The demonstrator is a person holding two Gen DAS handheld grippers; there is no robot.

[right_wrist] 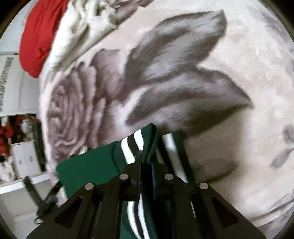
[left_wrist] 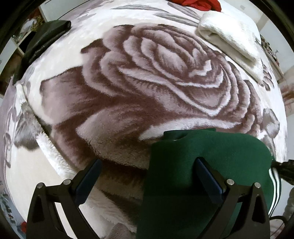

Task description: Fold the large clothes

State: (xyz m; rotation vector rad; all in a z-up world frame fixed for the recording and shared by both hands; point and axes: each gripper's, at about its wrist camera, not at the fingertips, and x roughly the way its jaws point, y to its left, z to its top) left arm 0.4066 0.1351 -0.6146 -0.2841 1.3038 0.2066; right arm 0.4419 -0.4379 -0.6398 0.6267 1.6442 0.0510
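A dark green garment [left_wrist: 207, 152] with white and black striped trim lies at the near edge of the rose-patterned blanket [left_wrist: 147, 77]. My left gripper [left_wrist: 147, 167] is open, its jaws wide apart; the right finger [left_wrist: 207, 176] rests on the green cloth, the left finger [left_wrist: 88, 176] over the blanket. In the right wrist view my right gripper [right_wrist: 147, 161] is shut on the garment's striped ribbed edge [right_wrist: 136, 143], holding it bunched above the blanket [right_wrist: 220, 128].
A folded white fleece [left_wrist: 231, 36] lies at the far right, a red garment [left_wrist: 200, 4] behind it, also in the right wrist view [right_wrist: 38, 35]. A black folded item [left_wrist: 42, 36] lies at the far left. White shelving [right_wrist: 23, 160] stands beside the bed.
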